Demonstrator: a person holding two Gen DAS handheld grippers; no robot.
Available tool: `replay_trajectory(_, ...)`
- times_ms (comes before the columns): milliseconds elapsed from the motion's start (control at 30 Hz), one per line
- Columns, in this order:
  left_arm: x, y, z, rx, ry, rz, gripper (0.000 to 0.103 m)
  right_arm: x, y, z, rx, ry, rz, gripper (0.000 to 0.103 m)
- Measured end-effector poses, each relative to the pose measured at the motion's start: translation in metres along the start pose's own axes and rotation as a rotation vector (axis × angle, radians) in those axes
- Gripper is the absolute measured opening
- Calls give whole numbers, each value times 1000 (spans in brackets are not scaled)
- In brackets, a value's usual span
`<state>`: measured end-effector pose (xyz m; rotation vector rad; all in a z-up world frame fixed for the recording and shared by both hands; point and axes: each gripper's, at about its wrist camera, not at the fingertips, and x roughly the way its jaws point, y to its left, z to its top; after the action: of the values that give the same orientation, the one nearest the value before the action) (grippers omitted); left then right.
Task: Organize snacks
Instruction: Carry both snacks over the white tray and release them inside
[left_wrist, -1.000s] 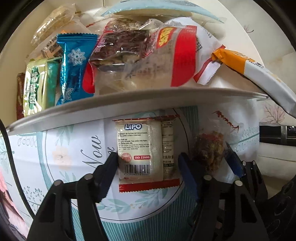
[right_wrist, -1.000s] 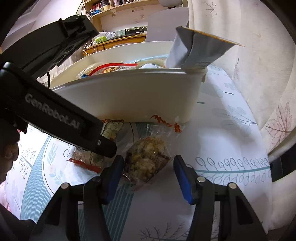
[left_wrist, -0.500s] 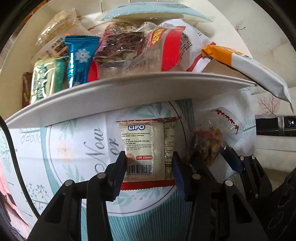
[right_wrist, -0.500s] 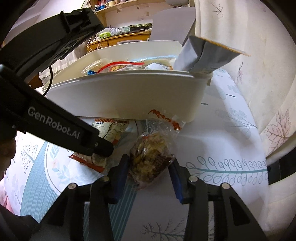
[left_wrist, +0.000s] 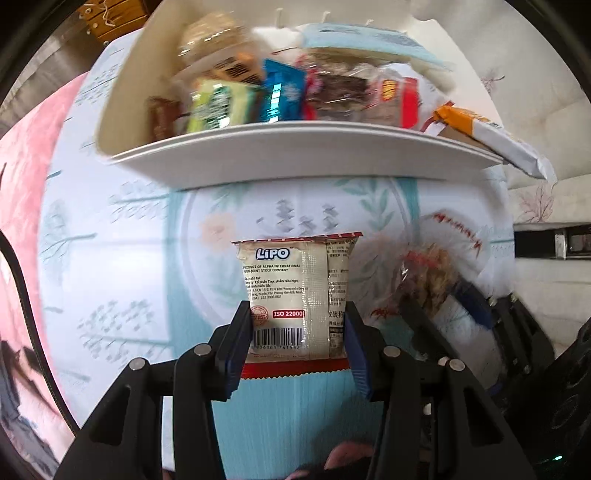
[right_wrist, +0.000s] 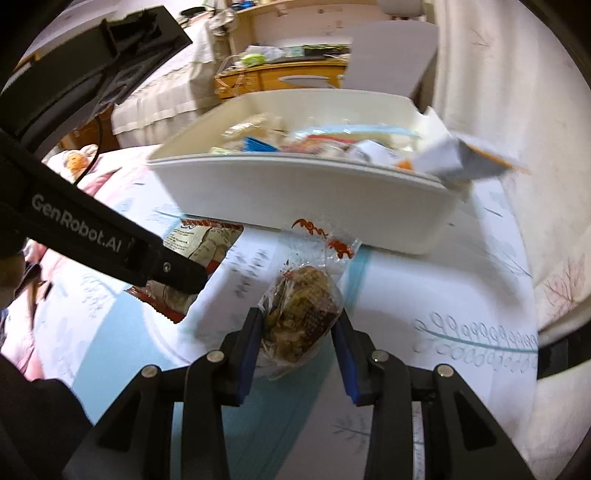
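My left gripper is shut on a cream and red LiPO cracker packet and holds it above the patterned tablecloth. My right gripper is shut on a clear bag of brown nut clusters, also lifted; the bag also shows in the left wrist view. The white snack bin lies ahead, full of wrapped snacks; it also shows in the right wrist view. The left gripper's arm crosses the right wrist view with the LiPO packet in it.
An orange and white packet sticks out over the bin's right end. A pink cloth lies at the left. A cream curtain hangs at the right. A wooden cabinet stands behind.
Both grippers have closed on their snacks and lifted them off the cloth. Both views have pulled back and risen, so more of the bin's inside shows.
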<state>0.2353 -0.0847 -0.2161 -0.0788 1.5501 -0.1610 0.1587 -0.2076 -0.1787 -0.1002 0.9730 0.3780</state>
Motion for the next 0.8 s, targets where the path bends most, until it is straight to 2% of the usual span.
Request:
replay_trajectory(167, -29, 29, -5, -21, 42, 12, 46, -14, 16, 26, -29, -26, 63, 38)
replay_trajectory(333, -63, 43, -1, -15, 21, 13, 46, -25, 26, 52, -29, -52, 82, 38)
replay_trajectory(500, -87, 38, 15, -15, -30, -18, 46, -35, 25, 77, -21, -78, 55, 38)
replay_trajectory(800, -115, 32, 60, 21, -111, -10, 47, -44, 0, 112, -14, -122, -27, 39)
